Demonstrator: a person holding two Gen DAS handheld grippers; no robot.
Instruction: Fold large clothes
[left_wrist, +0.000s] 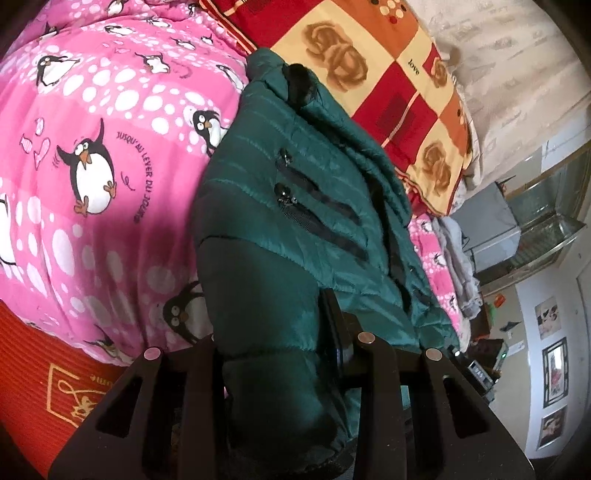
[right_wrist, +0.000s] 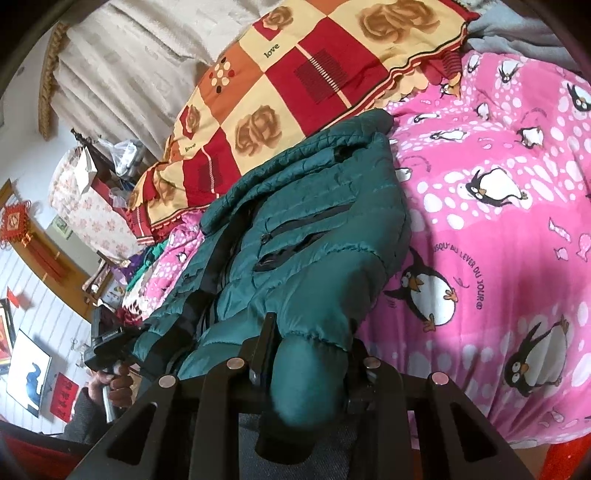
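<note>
Two tools grip one dark green quilted puffer jacket (left_wrist: 295, 206): left tool (left_wrist: 280, 369) and right tool (right_wrist: 306, 369) each clamp a padded edge. Jacket lies bunched on the pink penguin-print bed quilt (left_wrist: 103, 155), touching a red-and-cream checked rose-print blanket (right_wrist: 295, 74).

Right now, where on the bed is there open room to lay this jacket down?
Open: the pink penguin quilt beside the green jacket. Crowded: the patchwork rose blanket at its far end and the clothes pile opposite the quilt.
</note>
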